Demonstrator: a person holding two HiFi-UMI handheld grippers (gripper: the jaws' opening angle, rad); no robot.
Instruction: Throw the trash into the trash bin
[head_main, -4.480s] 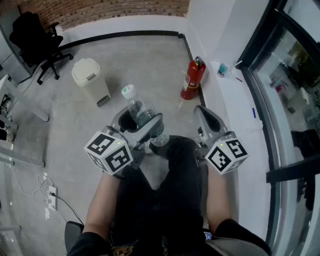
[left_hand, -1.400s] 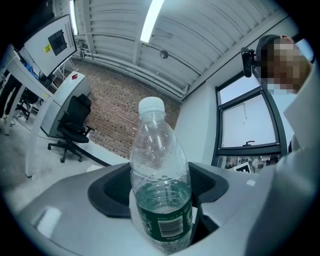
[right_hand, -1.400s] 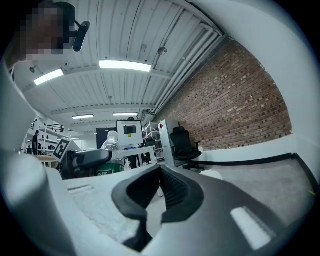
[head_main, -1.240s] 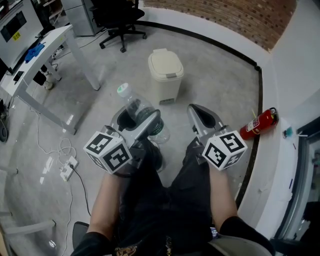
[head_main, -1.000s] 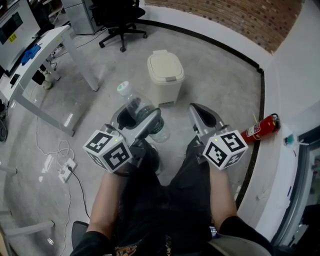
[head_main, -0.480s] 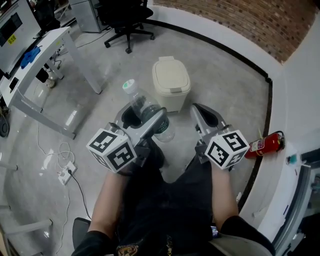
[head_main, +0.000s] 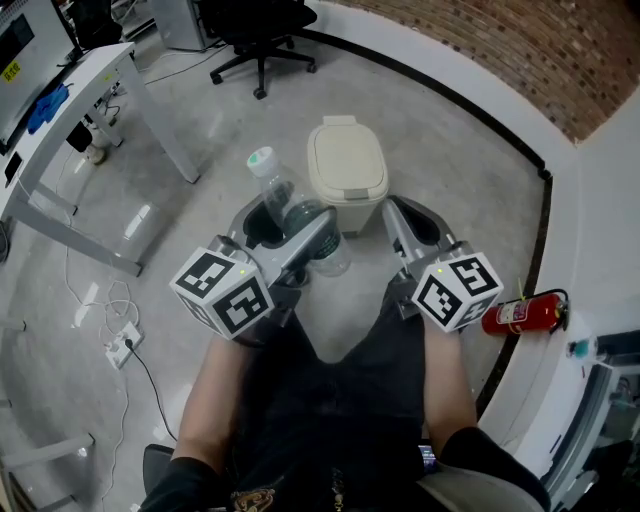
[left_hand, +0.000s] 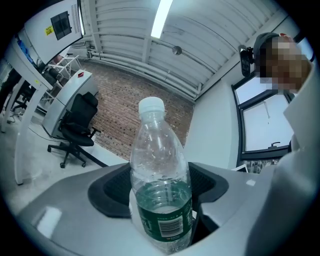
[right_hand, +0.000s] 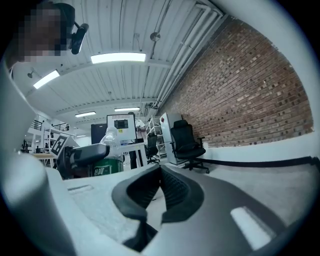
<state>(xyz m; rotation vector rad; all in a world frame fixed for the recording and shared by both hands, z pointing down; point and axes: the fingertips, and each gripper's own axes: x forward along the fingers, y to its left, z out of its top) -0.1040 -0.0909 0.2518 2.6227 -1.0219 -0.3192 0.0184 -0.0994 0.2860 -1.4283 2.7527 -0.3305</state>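
The left tool (head_main: 292, 228) clamps a clear plastic bottle (head_main: 278, 192), white-capped, green-labelled and part full, above the floor near the rounded cream trash bin (head_main: 347, 170), whose lid is down. The right tool (head_main: 405, 214) is pinched closed on nothing.

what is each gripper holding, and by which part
The left gripper holds the bottle by its lower body, at the green label. The right gripper is shut on nothing.

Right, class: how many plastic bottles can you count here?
1: the bottle clamped in the left gripper, near the lidded bin. Others could lie outside these views.
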